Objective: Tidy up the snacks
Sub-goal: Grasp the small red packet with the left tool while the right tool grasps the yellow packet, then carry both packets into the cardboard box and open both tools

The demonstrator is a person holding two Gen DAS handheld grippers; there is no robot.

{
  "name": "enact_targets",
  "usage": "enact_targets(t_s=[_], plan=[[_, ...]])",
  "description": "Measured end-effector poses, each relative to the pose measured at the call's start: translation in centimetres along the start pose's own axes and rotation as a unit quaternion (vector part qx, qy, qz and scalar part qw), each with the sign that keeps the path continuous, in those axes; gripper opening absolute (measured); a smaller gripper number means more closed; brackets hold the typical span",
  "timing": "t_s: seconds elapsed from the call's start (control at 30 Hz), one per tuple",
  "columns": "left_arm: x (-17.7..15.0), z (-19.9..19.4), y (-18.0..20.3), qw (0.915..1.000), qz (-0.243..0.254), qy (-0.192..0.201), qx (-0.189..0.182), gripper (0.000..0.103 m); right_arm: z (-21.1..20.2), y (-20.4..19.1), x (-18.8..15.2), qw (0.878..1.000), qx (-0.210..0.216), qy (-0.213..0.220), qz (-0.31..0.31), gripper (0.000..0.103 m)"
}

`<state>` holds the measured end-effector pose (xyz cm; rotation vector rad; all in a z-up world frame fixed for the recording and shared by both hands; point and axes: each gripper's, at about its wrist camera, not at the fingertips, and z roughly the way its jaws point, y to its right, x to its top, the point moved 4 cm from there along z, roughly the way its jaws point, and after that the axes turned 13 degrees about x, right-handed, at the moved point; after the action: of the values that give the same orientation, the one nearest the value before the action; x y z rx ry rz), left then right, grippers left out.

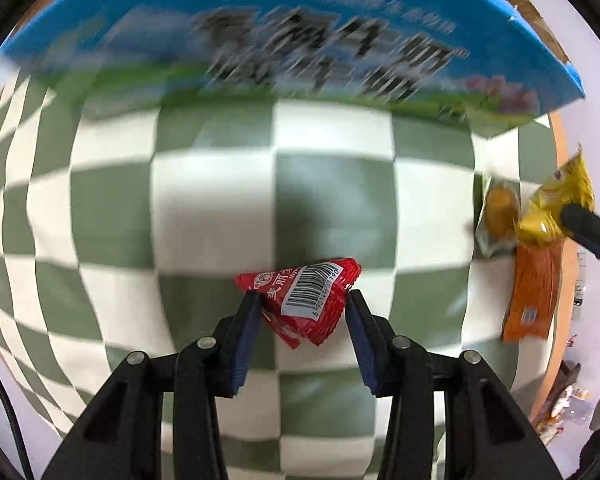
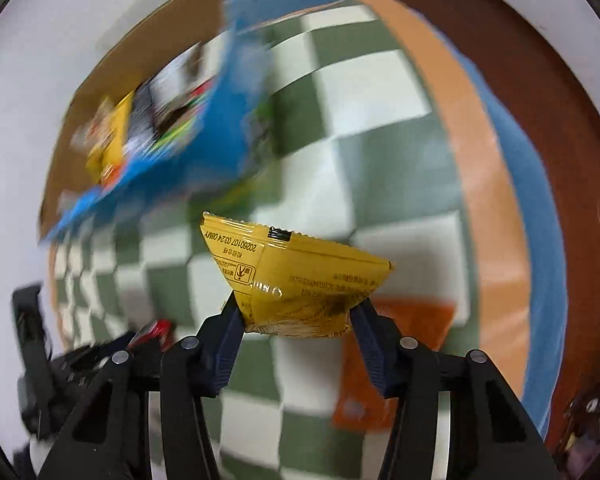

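Left wrist view, left gripper (image 1: pixel 302 300): its fingers (image 1: pixel 246 332) are squeezing a small red snack packet (image 1: pixel 306 302) from both sides, the barcode label facing the camera; the packet is sitting between the fingertips, above the checkered tabletop (image 1: pixel 204 208).
Left wrist view, box: a blue carton (image 1: pixel 300 32), badly blurred, is standing ahead of the fingers, well beyond the red packet.
Left wrist view, leftovers: off to the right of the fingers, an orange packet (image 1: pixel 534 292) and a clear-wrapped pastry (image 1: pixel 498 216) are lying on the tabletop, apparently not yet sorted.
Left wrist view, other hand: the right gripper's dark finger (image 1: pixel 588 226) is showing at the right edge, clamping a yellow packet (image 1: pixel 556 204).
Right wrist view, right gripper (image 2: pixel 298 312): its fingers (image 2: pixel 228 344) are pinching the lower end of the yellow packet (image 2: pixel 296 276), which is fanning out ahead of the fingertips, clear of the tabletop (image 2: pixel 364 80).
Right wrist view, box: the blue carton (image 2: pixel 220 120) is lying ahead and to the left of the fingers; blurred coloured packs (image 2: pixel 112 136) seem to be inside it already, though how many cannot be told.
Right wrist view, leftovers: the orange packet (image 2: pixel 404 364) is lying beneath and just right of the fingers.
Progress: the job is looking partway done, with some snacks boxed, two in hand and both seemingly headed for the carton, and at least two waiting on the tabletop.
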<state>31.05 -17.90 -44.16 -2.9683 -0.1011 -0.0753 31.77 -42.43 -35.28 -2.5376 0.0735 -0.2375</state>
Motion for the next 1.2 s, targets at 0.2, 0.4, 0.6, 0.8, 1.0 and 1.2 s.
enact_targets(t_s=[0.2, 0.4, 0.6, 0.8, 1.0, 1.2], plan=[[-3.3, 1.6, -1.8, 0.9994, 0.001, -0.029, -0.016, 0.041, 3.0, -3.6, -6.3, 0.994, 0.002, -0.095, -0.050, 0.055], [-2.8, 4.5, -2.7, 0.9976, -0.016, -0.051, -0.044, 0.053, 7.7, -3.3, -7.6, 0.992, -0.023, -0.119, -0.041, 0.056], [-1.8, 5.6, -2.6, 0.9966, -0.038, -0.056, -0.047, 0.053, 10.1, -4.1, -7.3, 0.991, -0.036, -0.122, -0.036, 0.065], [-2.2, 3.8, -1.1, 0.9993, -0.021, -0.023, -0.022, 0.046, 11.7, -5.0, -8.5, 0.988, -0.056, -0.134, -0.056, 0.065], [-2.5, 2.1, 1.3, 0.9996, -0.014, -0.002, -0.025, 0.044, 11.3, -6.2, -8.8, 0.990, -0.063, -0.108, -0.071, 0.053], [-3.4, -2.3, 0.2, 0.9976, -0.024, 0.023, -0.060, 0.044, 7.7, -8.3, -7.7, 0.995, -0.020, -0.074, -0.060, 0.053]])
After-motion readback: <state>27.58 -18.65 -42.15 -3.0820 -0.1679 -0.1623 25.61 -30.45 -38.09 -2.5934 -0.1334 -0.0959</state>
